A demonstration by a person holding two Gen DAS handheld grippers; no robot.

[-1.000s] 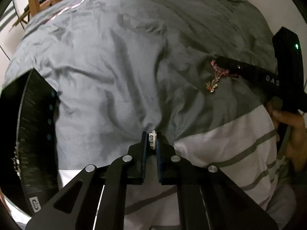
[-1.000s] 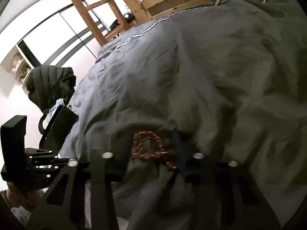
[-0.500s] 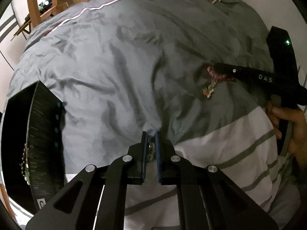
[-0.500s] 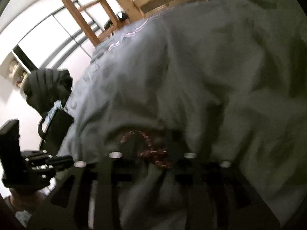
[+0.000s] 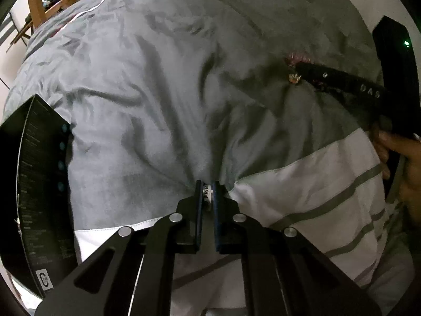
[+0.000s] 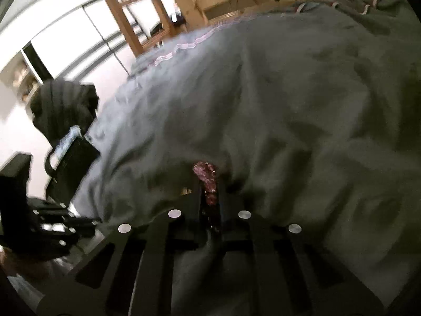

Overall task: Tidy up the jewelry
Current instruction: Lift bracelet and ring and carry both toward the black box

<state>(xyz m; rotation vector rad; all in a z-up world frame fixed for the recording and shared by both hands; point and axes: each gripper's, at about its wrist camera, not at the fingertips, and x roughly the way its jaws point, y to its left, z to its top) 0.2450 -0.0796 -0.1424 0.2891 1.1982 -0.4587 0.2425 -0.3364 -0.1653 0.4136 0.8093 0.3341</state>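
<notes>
Fingers of the left gripper (image 5: 207,193) clamp a white lettered ring (image 5: 207,196) over the grey duvet (image 5: 158,92), near its white striped edge; a black box (image 5: 34,184) lies left. The right gripper (image 6: 210,194) has just closed, pinching pink beads (image 6: 206,175) mid-duvet.

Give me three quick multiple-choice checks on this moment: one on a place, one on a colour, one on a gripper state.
1. Where does the black box stand in the left wrist view?
A. left edge
B. top right
C. centre

2. What colour are the beads of the bracelet?
A. blue
B. pink-red
C. green

3. How is the right gripper?
A. wide open
B. shut on the bracelet
C. shut on nothing

Key: 1 A, it rises beside the grey duvet there; 2 B, the beads show pink-red; 3 B, its jaws have just closed with the beads pinched between them.
</notes>
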